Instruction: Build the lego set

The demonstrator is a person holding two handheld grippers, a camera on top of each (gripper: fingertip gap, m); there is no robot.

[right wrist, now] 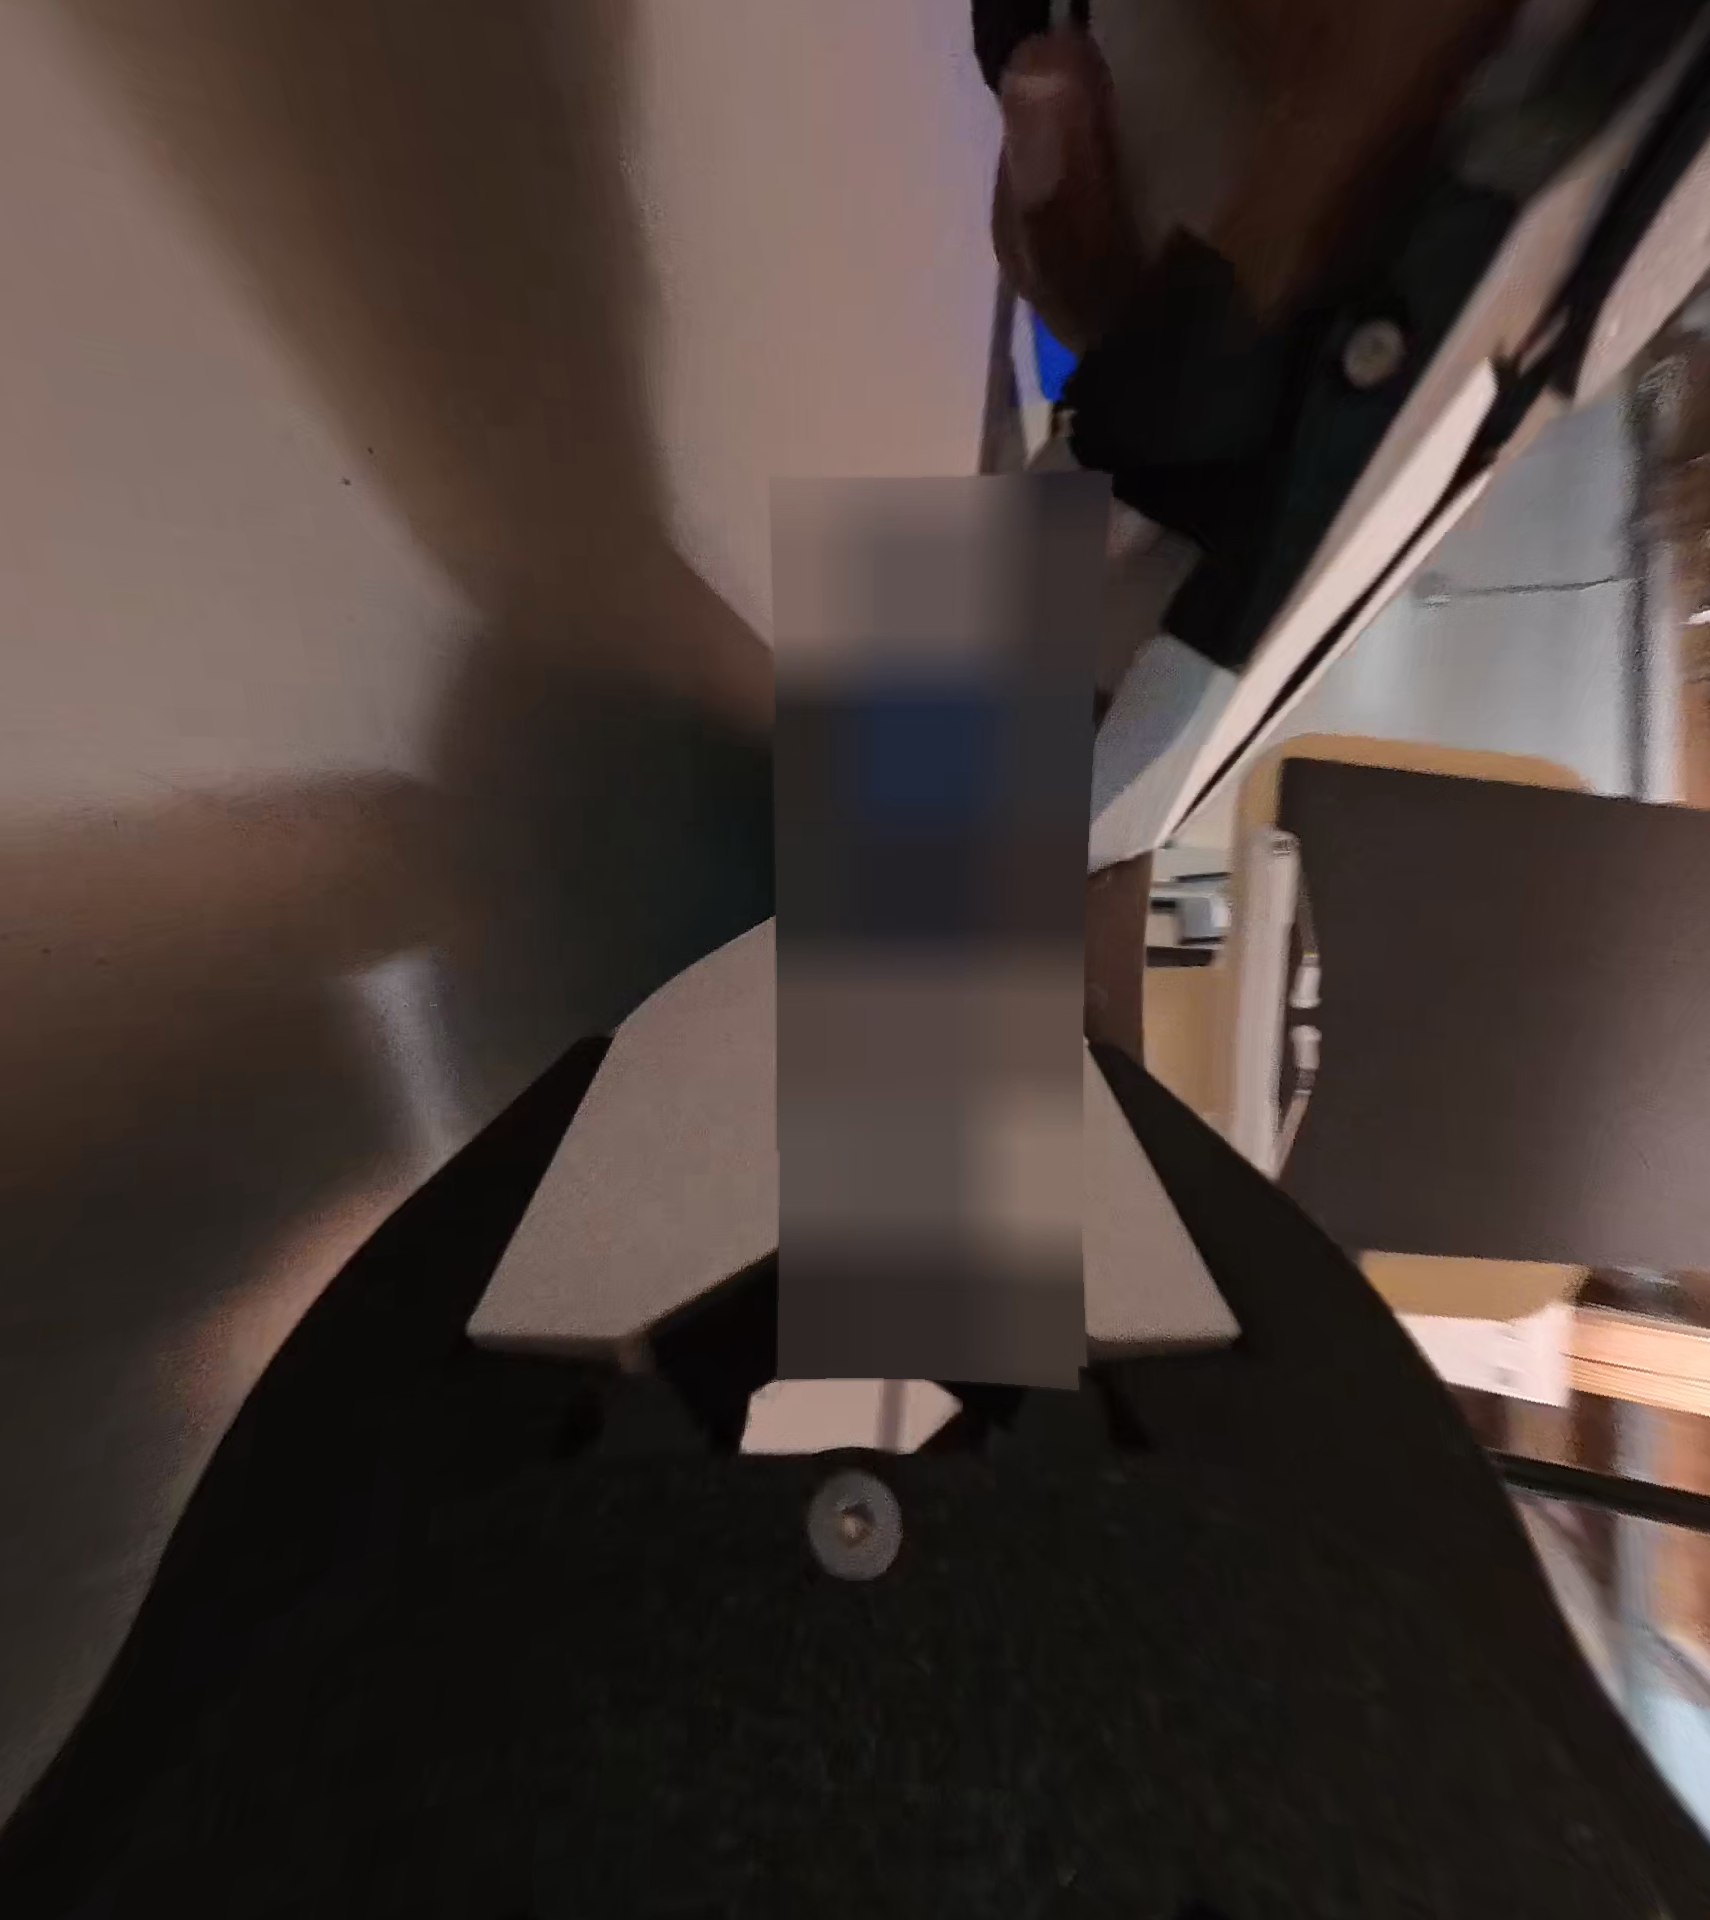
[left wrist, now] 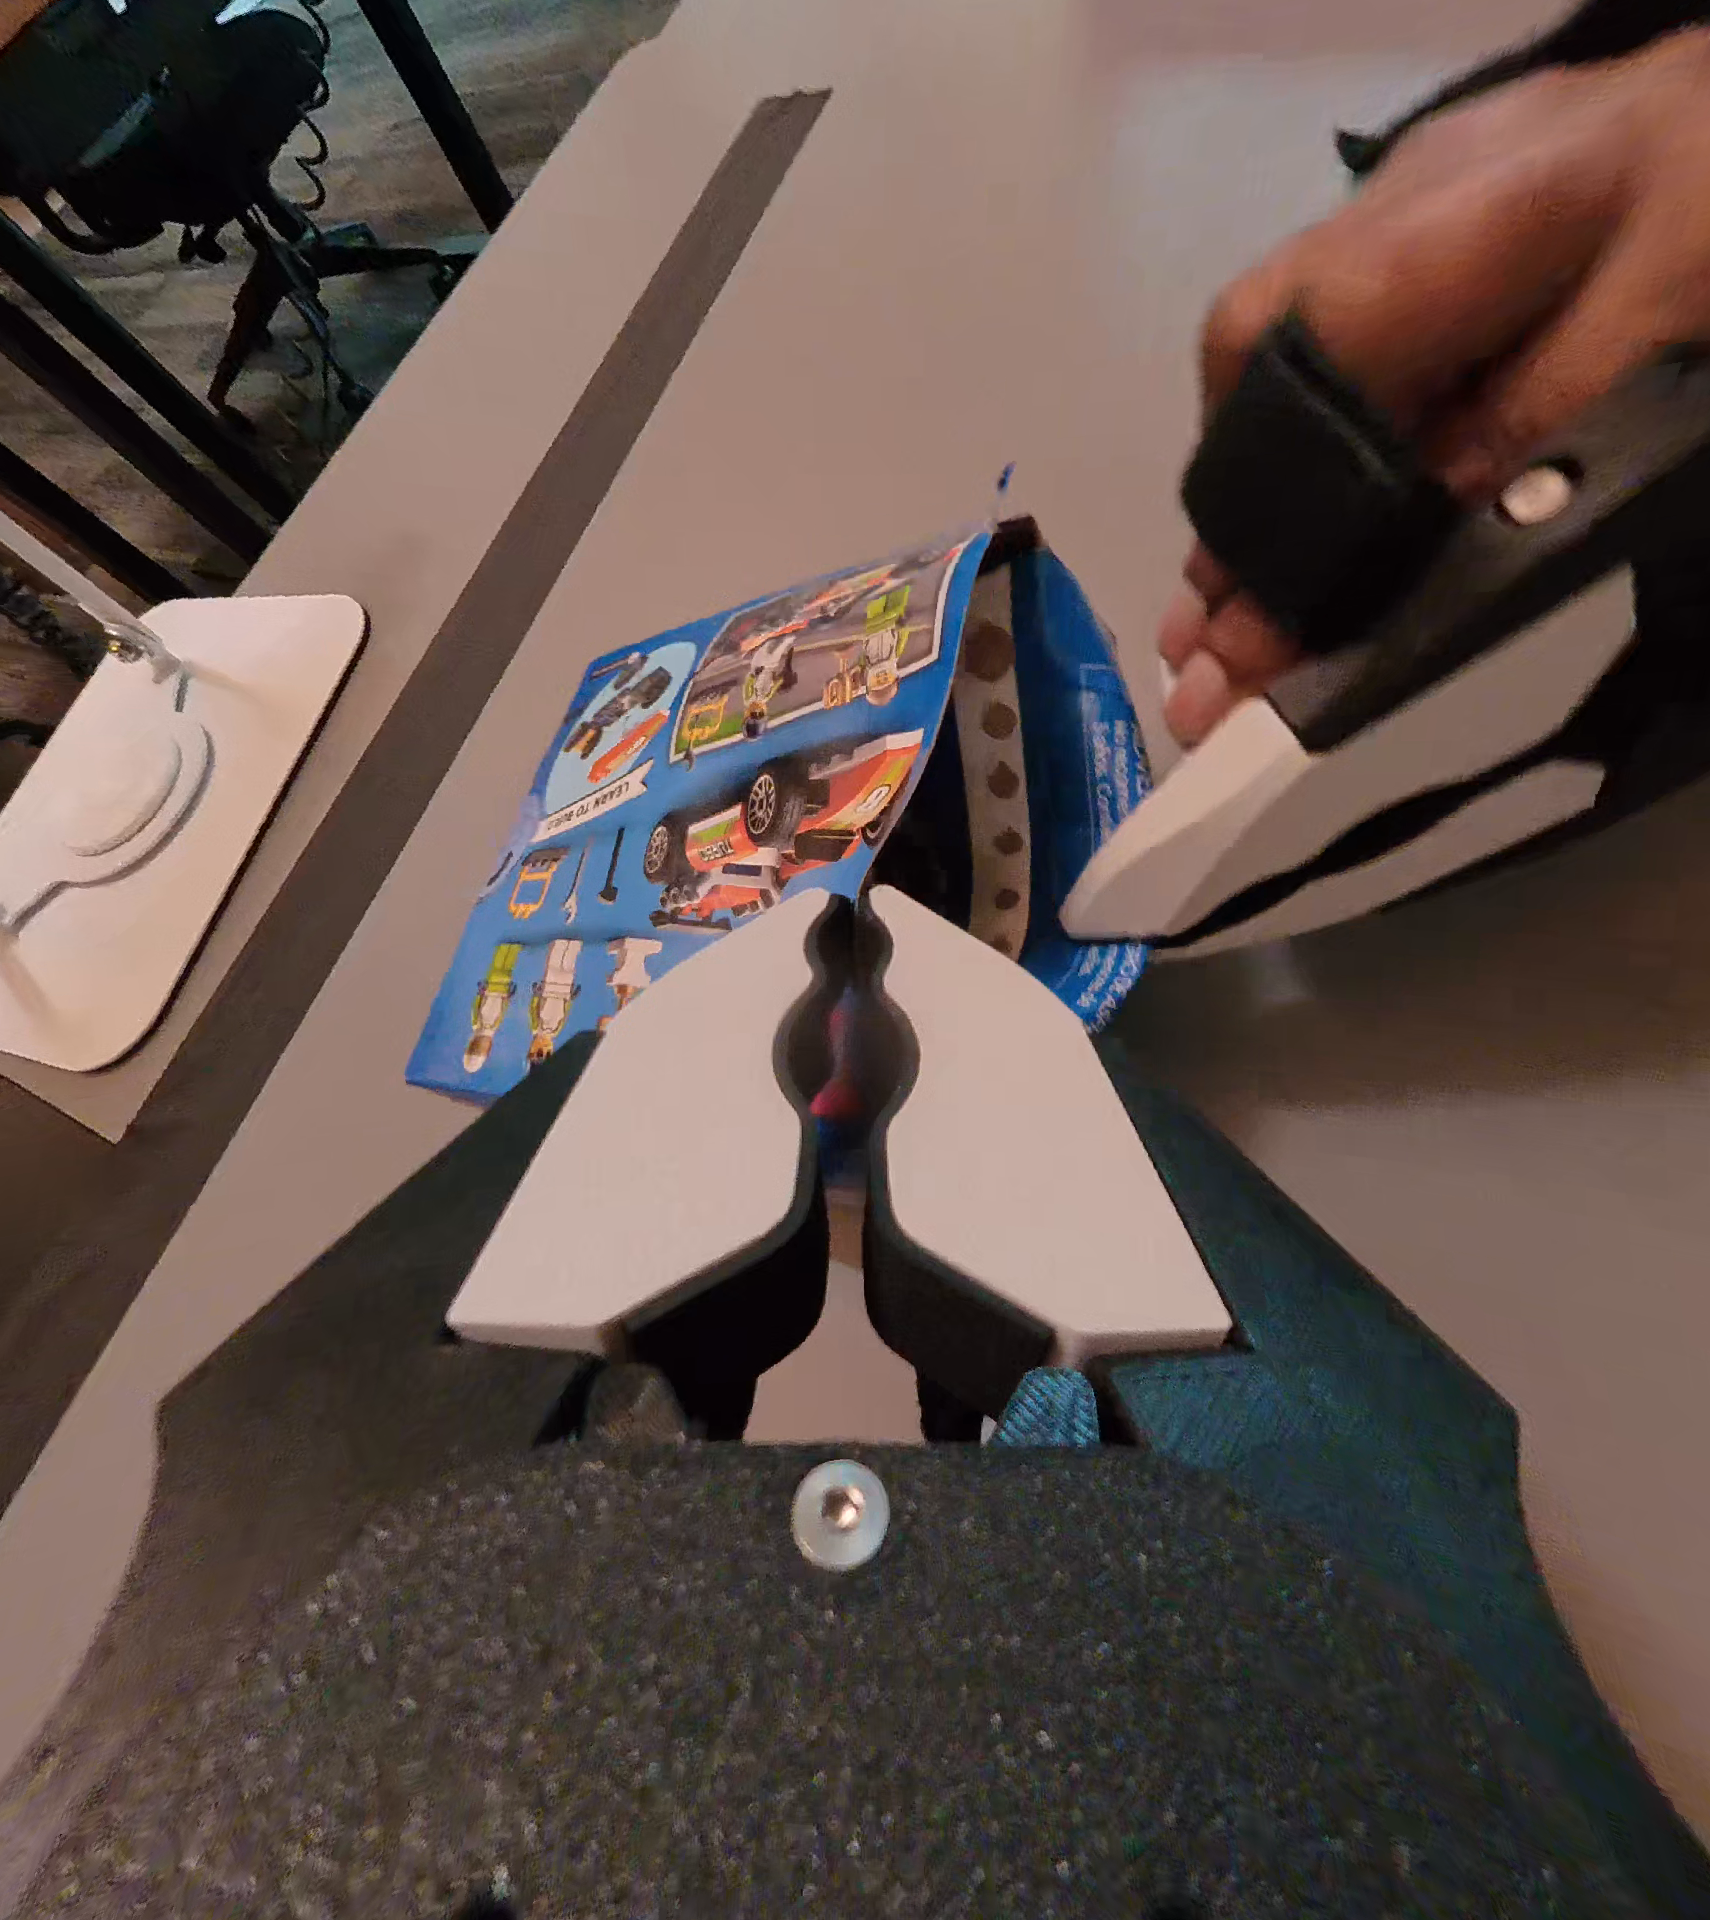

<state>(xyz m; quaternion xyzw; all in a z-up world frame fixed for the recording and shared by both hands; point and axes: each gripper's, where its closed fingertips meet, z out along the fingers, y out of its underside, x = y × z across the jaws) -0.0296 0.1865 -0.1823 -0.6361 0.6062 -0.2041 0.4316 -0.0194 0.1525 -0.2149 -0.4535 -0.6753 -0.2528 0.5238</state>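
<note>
A blue lego box (left wrist: 726, 748) with a printed car picture lies on the grey table (left wrist: 1453, 1299) in the left wrist view. It is torn open, and a white strip with brown dots (left wrist: 996, 748) shows inside. My left gripper (left wrist: 856, 909) is shut on the near edge of the box's printed panel and lifts it. My right gripper (left wrist: 1090, 914), held by a hand (left wrist: 1505, 260), comes in from the right with its white fingers (left wrist: 1204, 821) together. Its tips are at the box's blue side panel (left wrist: 1059, 707); I cannot tell whether they pinch it. In the right wrist view a blur patch hides the fingertips; only the fingers' (right wrist: 664, 1122) bases show.
A white stand base (left wrist: 124, 831) sits on the table at the left, beside a dark strip (left wrist: 539, 582) that runs along the tabletop. Beyond the table's far left edge are an office chair (left wrist: 134, 114) and cables.
</note>
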